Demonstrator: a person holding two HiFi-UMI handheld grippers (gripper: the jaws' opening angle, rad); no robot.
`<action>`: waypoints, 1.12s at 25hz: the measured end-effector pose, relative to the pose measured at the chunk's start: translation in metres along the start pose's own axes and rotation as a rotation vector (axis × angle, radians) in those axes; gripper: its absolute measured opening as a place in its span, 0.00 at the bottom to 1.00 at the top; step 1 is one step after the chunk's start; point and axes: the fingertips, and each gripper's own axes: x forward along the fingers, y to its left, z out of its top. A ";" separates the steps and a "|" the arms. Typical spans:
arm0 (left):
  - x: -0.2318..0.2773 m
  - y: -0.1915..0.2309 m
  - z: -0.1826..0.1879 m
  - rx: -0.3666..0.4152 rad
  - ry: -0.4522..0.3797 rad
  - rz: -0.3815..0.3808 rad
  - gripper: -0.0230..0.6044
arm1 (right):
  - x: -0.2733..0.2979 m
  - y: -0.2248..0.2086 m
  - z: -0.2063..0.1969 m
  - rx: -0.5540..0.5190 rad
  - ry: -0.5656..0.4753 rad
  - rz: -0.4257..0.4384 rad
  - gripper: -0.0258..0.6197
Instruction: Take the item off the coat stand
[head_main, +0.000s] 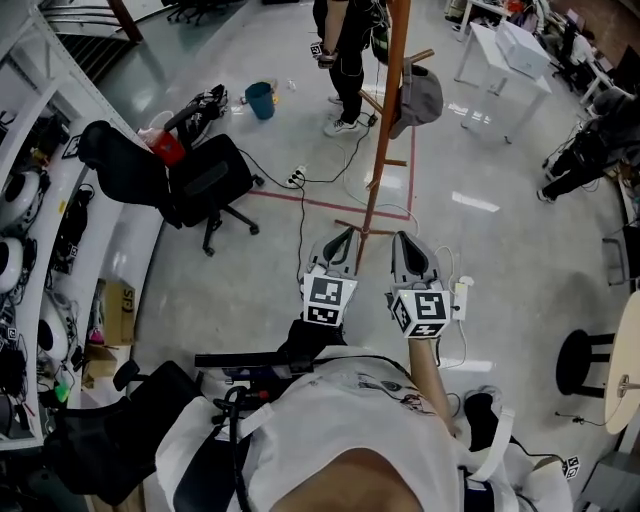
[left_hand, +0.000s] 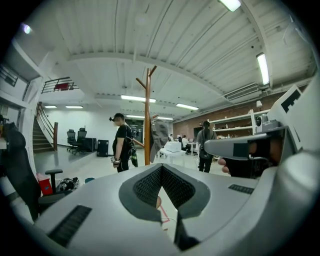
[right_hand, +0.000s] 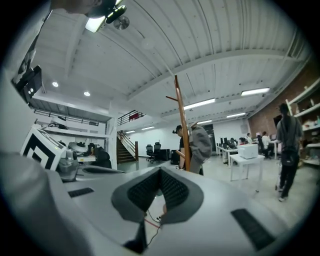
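Note:
A tall wooden coat stand (head_main: 385, 110) rises from the grey floor ahead of me. A grey garment (head_main: 420, 97) hangs from one of its pegs on the right side. The left gripper (head_main: 343, 238) and right gripper (head_main: 407, 242) are held side by side, well short of the stand's base, pointing toward it. Both are shut with nothing between the pads. In the left gripper view the stand (left_hand: 147, 125) and garment (left_hand: 161, 137) show beyond the shut left gripper (left_hand: 162, 170). The right gripper view shows the garment (right_hand: 201, 142) on the stand (right_hand: 182, 125) beyond the right gripper (right_hand: 161, 171).
A person in black (head_main: 345, 50) stands just behind the stand. A black office chair (head_main: 200, 180) is to the left and a blue bucket (head_main: 261, 99) behind it. A white table (head_main: 505, 55) is at the back right, a black stool (head_main: 585, 360) at the right. Cables (head_main: 300, 200) cross the floor.

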 end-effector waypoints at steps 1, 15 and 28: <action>0.008 0.006 0.001 0.002 -0.001 -0.007 0.04 | 0.010 -0.004 0.000 0.002 -0.002 -0.009 0.05; 0.068 0.047 -0.002 -0.019 0.031 -0.049 0.04 | 0.074 -0.025 -0.013 -0.016 0.081 -0.065 0.05; 0.110 0.043 0.015 -0.008 0.078 0.003 0.04 | 0.103 -0.055 0.013 -0.033 0.037 0.014 0.05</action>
